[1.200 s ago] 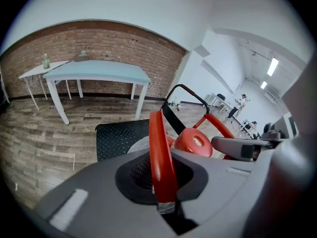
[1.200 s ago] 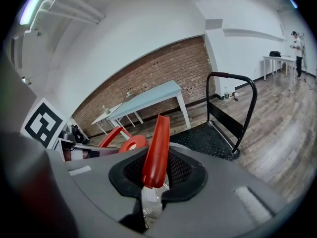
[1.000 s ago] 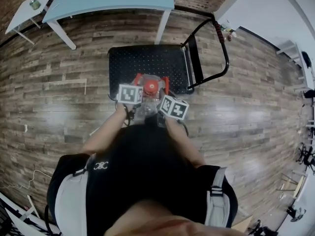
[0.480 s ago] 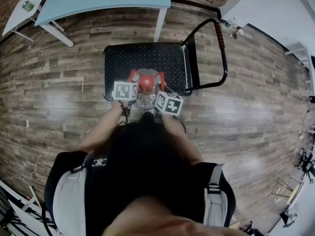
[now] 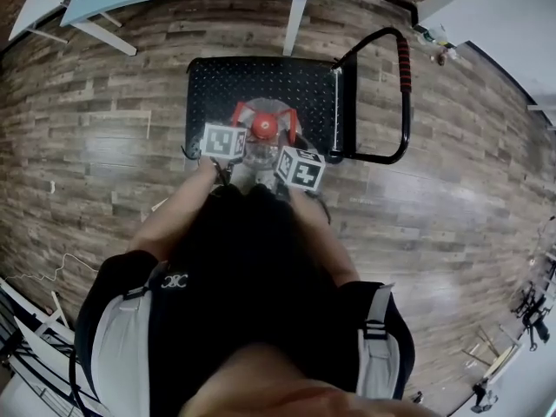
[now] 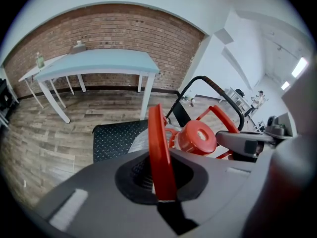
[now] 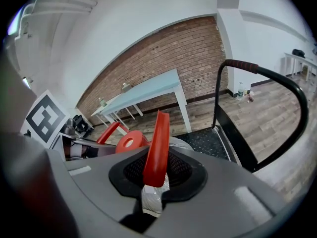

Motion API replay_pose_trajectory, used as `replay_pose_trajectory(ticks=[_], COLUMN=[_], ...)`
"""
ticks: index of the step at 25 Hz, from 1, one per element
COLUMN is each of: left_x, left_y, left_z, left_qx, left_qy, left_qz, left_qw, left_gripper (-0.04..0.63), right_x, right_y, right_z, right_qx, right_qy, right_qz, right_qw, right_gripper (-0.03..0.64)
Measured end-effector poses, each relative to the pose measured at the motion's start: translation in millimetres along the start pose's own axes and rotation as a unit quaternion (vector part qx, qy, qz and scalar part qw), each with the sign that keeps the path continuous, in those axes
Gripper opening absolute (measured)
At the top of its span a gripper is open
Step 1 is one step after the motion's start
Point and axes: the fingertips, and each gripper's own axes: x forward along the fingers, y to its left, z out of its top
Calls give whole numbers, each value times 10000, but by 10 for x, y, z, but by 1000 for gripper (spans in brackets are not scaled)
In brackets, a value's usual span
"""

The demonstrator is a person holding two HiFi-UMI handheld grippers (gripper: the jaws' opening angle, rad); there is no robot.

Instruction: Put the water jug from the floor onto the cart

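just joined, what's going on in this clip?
A person holds the water jug up with two handheld grippers. The left gripper has its fingers shut on one red handle, and the right gripper is shut on the second red handle. The jug sits over the near edge of the black cart. The pictures don't show whether it is resting on the deck or just above it.

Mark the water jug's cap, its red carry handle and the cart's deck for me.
water jug cap (image 5: 265, 127), head view, centre of the red cap's top.
red carry handle (image 6: 158, 148), left gripper view, middle of the band's edge.
cart deck (image 5: 261, 81), head view, bare black tread plate.
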Motion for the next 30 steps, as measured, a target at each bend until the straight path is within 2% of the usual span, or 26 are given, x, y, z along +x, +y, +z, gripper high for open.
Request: replay_pose_trajectory(ticks=[6,15,22,30], left_x=[321,791,970,1183], left_y=[69,249,329,395], left_z=[164,112,184,-25], left_qx=[-65,-118,108,-37], left_qy=[40,225,27,103], left_qz=[59,285,354,247], left_qw=[10000,9993,9993,9996], left_gripper=[18,23,28,26], right_x=[327,784,1007,1156], right_y=[-156,-296,-389,-434], right_z=[130,32,-85,-270], right_qx=[-244,-557,-775,-902], right_qy=[164,547,690,781], right_qz=[-35,-217,-420,-473], right_qw=[9996,9967,9937,9917], right_gripper=[67,67,69,74])
